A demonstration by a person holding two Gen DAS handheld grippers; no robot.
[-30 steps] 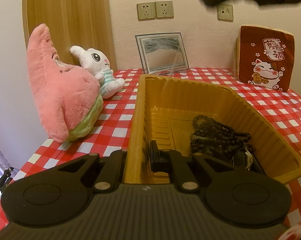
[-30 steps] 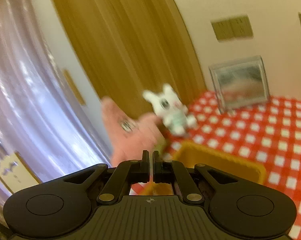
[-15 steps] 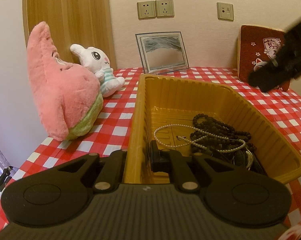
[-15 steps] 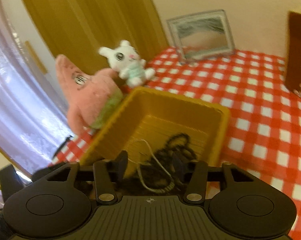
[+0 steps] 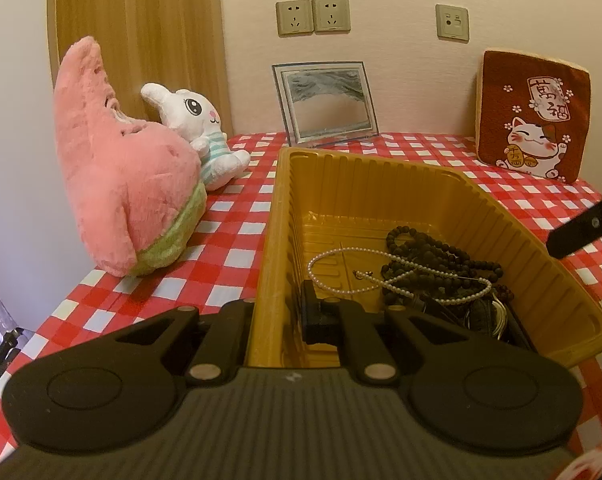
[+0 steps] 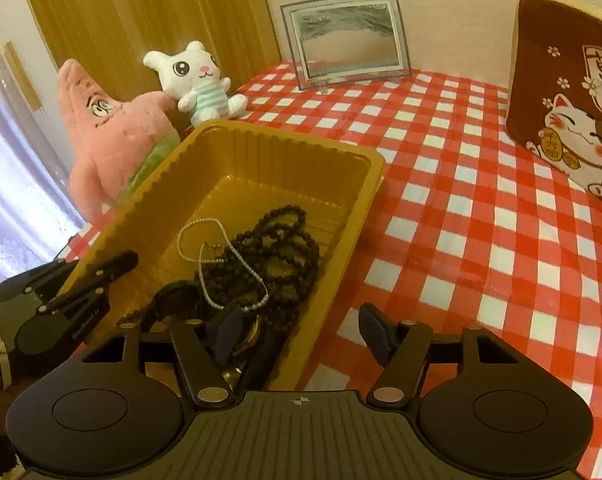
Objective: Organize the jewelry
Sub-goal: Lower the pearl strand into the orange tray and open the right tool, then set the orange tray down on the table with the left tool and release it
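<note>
Pearl necklace (image 5: pixel 385 276): lying limp, light, snag-prone in tray (image 5: pixel 275 240); pinching one strand
Left gripper (image 5: pixel 279 308): clamping tray's near wall
Right gripper (image 6: pixel 301 332): opening, empty

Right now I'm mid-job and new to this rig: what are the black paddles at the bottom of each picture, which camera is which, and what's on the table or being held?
There is no robot arm. A person holds a two-finger gripper in each hand, and each gripper carries a fisheye camera looking along its fingers; the black paddles are the gripper's own body.

In the left wrist view, the left gripper is shut on the near wall of the yellow tray, steadying it. In the right wrist view, the right gripper hangs over the tray's near corner with its jaws opening and nothing between them.

Inside the tray lie a pearl necklace, dark bead strings and a dark watch.

On the checked tablecloth stand a pink star plush, a white bunny plush, a picture frame and a cat cushion.
</note>
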